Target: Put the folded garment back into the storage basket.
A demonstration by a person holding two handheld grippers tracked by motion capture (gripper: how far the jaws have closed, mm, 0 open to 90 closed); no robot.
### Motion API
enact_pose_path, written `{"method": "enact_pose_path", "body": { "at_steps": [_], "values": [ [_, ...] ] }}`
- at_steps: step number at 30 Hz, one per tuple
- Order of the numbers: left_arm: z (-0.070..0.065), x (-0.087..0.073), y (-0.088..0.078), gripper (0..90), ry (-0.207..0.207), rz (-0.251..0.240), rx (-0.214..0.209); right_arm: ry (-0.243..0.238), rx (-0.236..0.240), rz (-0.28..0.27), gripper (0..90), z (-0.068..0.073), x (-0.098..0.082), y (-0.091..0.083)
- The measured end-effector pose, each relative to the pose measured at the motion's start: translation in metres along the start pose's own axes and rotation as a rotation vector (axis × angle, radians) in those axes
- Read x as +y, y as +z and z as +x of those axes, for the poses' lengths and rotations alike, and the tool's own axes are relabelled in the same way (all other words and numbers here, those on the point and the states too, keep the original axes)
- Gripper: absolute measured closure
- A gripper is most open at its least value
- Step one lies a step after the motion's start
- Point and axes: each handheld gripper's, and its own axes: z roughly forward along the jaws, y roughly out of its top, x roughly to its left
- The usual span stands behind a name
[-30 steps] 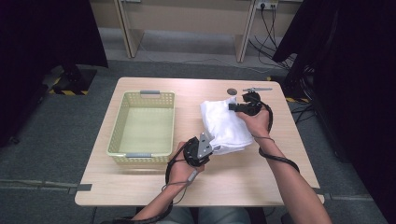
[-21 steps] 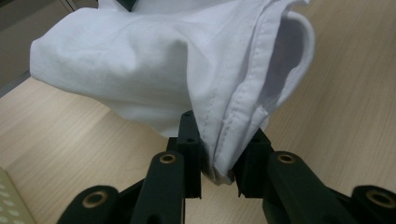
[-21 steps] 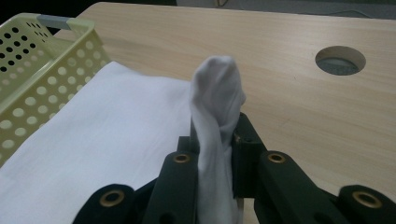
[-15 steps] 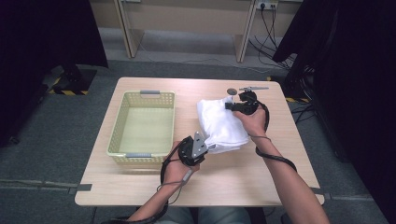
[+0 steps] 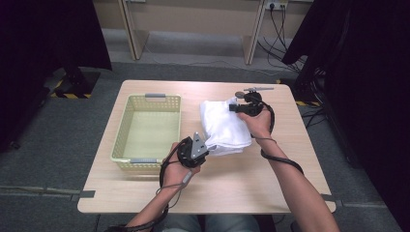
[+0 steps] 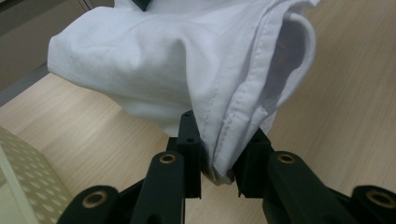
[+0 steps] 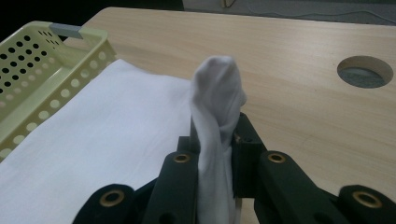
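Shifted basketward since earlier: folded white cotton cloth [image 5: 224, 126], on the wooden table [image 5: 270, 183]. Our left gripper [image 5: 209, 147] and right gripper [image 5: 235, 107] pinch opposite ends; we keep it taut, level.

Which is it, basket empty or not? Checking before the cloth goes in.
Empty: the yellow basket shows only its bare floor; the white cloth lies outside.

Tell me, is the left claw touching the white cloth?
Touching. In the left gripper view, the left claw has both jaws pinching the stitched edge of the white cloth.
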Motion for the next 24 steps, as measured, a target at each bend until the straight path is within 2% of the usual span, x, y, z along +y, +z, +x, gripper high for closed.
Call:
{"method": "enact_pose_path", "body": {
  "at_steps": [8, 13, 24],
  "values": [
    [0.007, -0.004, -0.011, 74.5, -0.011, -0.001, 0.026, -0.026, 0.005, -0.006, 82.0, 0.016, 0.010, 0.004],
    [0.012, -0.006, -0.016, 74.4, -0.015, 0.004, 0.030, -0.014, 0.014, -0.004, 81.9, 0.020, 0.011, 0.008],
    [0.018, -0.010, -0.025, 74.5, -0.028, -0.005, 0.050, -0.021, 0.018, -0.008, 81.9, 0.031, 0.017, 0.011]
  ]
}}
